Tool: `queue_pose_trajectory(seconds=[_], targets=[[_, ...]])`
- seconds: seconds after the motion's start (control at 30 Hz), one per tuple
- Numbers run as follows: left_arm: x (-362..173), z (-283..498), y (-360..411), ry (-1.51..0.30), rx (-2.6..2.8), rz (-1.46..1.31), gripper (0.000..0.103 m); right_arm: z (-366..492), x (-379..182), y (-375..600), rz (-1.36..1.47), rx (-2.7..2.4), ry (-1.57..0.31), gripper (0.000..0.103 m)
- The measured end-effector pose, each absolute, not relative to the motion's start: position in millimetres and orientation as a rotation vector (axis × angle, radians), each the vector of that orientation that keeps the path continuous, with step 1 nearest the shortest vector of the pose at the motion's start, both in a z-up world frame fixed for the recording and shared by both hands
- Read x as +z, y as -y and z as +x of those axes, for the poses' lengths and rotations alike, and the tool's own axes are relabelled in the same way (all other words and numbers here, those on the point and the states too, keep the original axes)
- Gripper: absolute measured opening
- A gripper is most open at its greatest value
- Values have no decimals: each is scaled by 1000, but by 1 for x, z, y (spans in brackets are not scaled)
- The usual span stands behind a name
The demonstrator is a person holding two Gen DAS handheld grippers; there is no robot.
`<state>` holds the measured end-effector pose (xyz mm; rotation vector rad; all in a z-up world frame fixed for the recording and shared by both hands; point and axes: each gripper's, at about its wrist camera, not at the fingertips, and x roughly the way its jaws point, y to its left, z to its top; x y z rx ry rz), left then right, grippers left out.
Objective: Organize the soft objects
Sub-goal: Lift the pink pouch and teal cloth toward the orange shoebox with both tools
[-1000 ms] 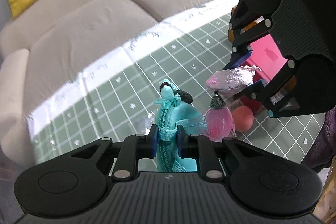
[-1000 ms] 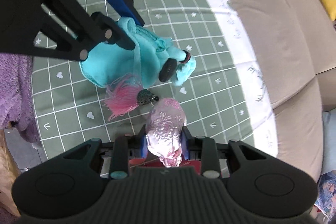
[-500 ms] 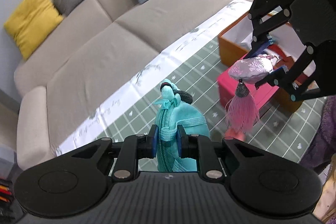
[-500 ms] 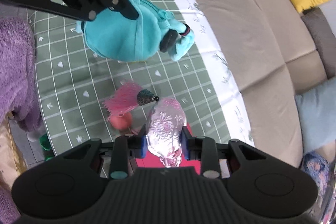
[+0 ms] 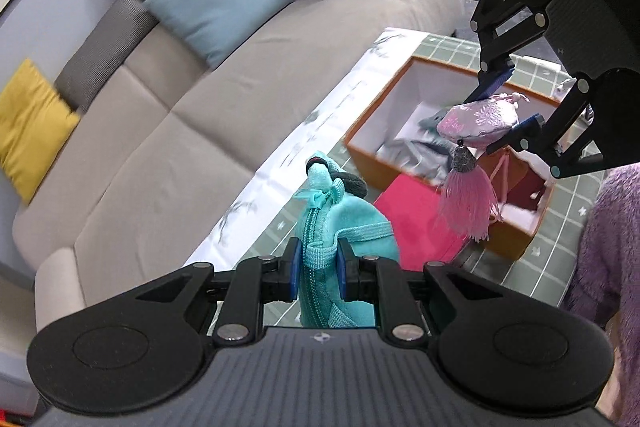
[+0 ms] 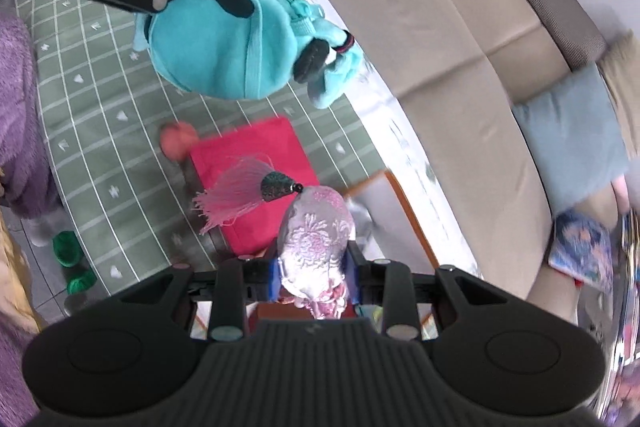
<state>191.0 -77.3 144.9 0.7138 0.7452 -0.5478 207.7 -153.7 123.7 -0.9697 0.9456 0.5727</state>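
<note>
left gripper (image 5: 318, 269) clamps teal pouch (image 5: 340, 227); right gripper (image 6: 314, 275) clamps pink sachet (image 6: 316, 231), both airborne.

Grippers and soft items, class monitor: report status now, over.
Left gripper shut on teal pouch. Right gripper shut on pink sachet, above orange box. Nothing in the way.

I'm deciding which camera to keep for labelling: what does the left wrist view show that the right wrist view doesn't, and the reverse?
Left wrist only: the open orange box's white inside with grey cloth in it.
Right wrist only: a peach ball beside the red bag, and green things on the floor.
Both: the left tool shut on the teal pouch, the right tool shut on the pink sachet with its tassel, the sofa.
</note>
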Motion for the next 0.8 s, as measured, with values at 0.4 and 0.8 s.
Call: queue_pose_trajectory(seconds=[0.4, 0.8], targets=[[133, 203, 160, -719, -697, 740, 20, 213, 107, 235, -879, 468, -1020, 30], [104, 233, 230, -789, -833, 644, 20, 235, 70, 291, -768, 422, -1113, 30]])
